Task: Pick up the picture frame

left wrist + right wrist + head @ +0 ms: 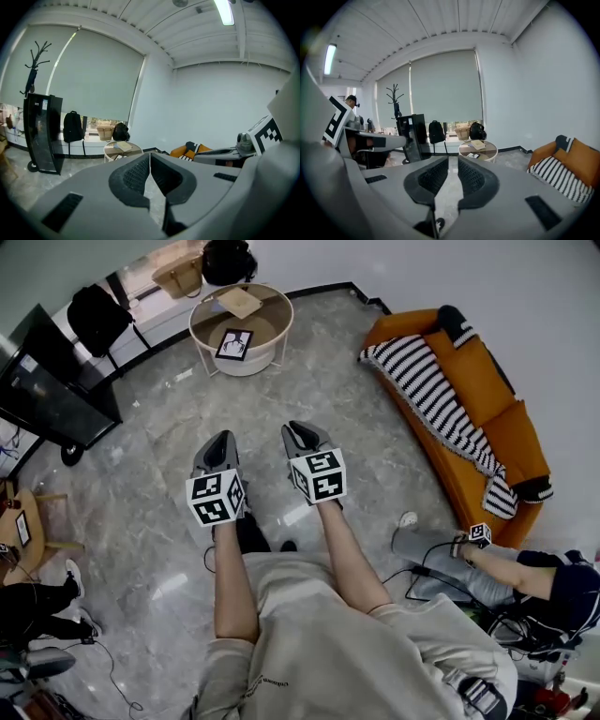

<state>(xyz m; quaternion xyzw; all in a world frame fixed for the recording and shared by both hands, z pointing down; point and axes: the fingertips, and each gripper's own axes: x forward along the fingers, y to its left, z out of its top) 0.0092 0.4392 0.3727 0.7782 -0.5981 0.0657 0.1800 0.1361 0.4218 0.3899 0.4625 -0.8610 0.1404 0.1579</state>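
Observation:
The picture frame (234,343), black-edged with a dark picture, lies on the lower shelf of a round white side table (274,298) far across the room; in the right gripper view the frame (473,155) shows small on that shelf. A tan book (240,302) lies on the tabletop above it. I hold both grippers over the marble floor, side by side and well short of the table. My left gripper (220,442) (150,157) is shut and empty, tips touching. My right gripper (300,432) (453,161) holds nothing, its jaws nearly together with a thin slit between them.
An orange sofa (492,418) with a striped blanket (431,390) lines the right wall. A black screen on a rolling stand (52,381) stands at left. Backpacks and a bag (98,315) sit behind the table. A seated person (506,573) is at lower right; cables trail on the floor.

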